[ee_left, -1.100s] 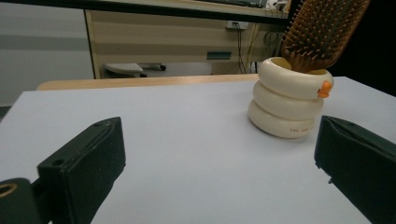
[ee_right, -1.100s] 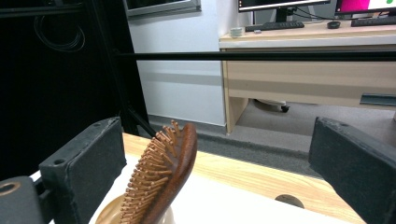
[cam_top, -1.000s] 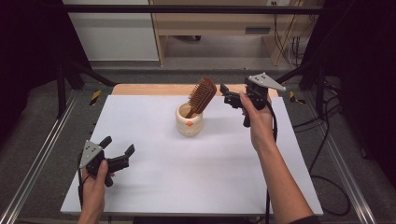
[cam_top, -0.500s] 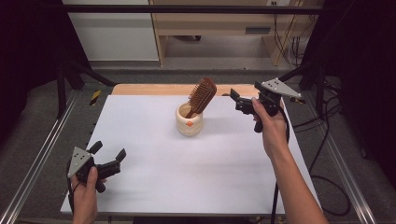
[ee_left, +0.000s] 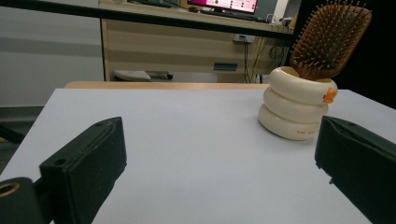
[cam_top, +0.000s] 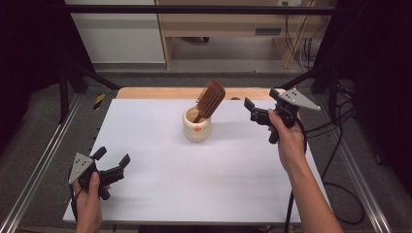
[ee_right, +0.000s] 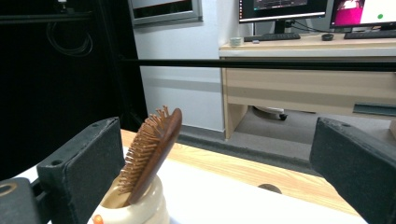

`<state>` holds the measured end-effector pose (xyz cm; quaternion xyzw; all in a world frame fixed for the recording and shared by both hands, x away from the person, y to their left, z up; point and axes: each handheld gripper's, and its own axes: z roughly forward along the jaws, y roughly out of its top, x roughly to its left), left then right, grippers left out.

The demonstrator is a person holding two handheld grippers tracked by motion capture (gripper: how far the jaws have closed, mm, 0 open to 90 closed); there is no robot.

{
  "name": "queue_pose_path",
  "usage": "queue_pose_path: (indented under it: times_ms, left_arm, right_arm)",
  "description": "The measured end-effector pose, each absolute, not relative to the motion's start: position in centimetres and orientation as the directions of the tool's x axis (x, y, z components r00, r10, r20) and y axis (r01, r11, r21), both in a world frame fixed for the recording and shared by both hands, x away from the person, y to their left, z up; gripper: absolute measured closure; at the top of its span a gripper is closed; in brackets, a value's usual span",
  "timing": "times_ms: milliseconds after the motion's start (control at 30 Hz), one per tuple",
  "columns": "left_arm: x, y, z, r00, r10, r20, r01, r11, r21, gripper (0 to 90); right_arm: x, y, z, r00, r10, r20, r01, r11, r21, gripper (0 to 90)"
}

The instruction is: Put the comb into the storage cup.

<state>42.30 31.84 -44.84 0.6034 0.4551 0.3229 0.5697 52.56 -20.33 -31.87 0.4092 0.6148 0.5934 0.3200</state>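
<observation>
Hairbrush: brown wood with a soft sheen, bristles the same brown, pin-like. It stands in a cream holder, smooth, glazed-looking ceramic of three stacked rings with a small orange mark.

Table top: white, matt, smooth sheet; bare light wood strip at the far edge.

Left gripper and right gripper: matt black plastic-looking jaws, faintly grainy pads. Each carries a grey metal plate, dull finish. Both sets of jaws stand apart, nothing between them.
</observation>
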Motion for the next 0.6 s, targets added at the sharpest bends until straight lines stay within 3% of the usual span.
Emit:
queue_pose_path:
  times_ms: [600]
  left_arm:
    - [42.4, 32.5, -45.0, 0.358, 0.923, -0.143, 0.18, 0.082, 0.98, 2.2]
  right_arm:
    - [50.4, -23.2, -34.0, -0.425, 0.9, 0.098, 0.125, -0.049, 0.991, 4.0]
